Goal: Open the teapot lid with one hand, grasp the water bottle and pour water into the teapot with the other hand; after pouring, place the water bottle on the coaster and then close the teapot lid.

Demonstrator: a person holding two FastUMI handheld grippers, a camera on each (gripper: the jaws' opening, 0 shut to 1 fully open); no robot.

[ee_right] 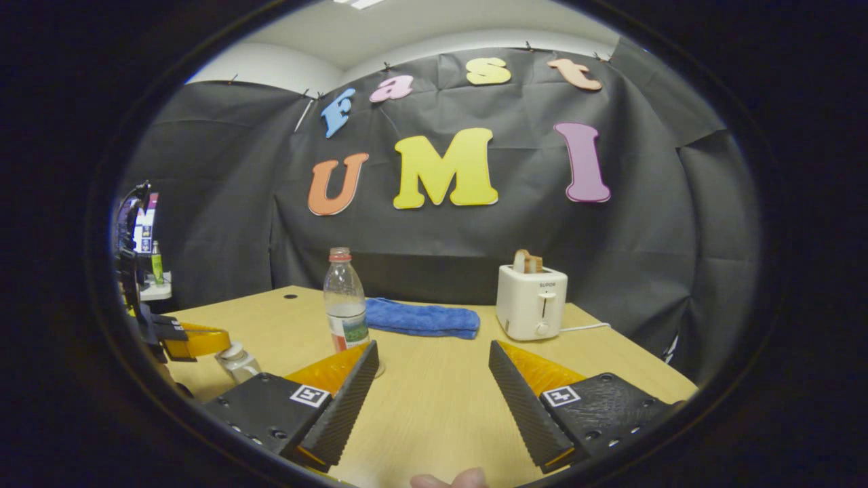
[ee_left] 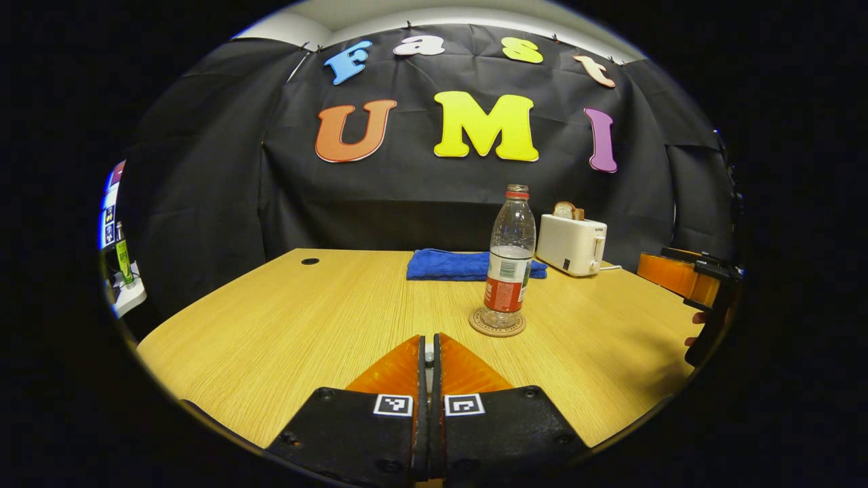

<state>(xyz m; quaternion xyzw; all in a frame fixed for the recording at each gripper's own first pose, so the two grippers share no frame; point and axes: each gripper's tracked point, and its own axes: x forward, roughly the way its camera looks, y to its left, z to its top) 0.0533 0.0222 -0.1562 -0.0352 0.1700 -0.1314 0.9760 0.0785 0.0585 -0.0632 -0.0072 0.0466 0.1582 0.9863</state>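
So the water bottle (ee_left: 510, 261) stands upright on the coaster (ee_left: 497, 322), about mid-counter (ee_left: 285, 318), cap off as far as the left gripper view shows, roughly half full of clear water, red-and-white label. That step looks done. The teapot is the tricky bit: in the right gripper view there's a small pale lidded thing (ee_right: 237, 361) low at the left edge, just under the other tongs, which is probably it, but it's too small and warped to say if the lid is on.

The left tongs (ee_left: 428, 352) are pressed fully together, with something small and pale at the very tips, too tiny to name. The right tongs (ee_right: 432, 386) are spread wide and hold nothing, hanging over bare counter. A blue towel (ee_right: 420, 318) and a toaster (ee_right: 531, 301) sit at the back.

My guess: only the lid is left, if even that.
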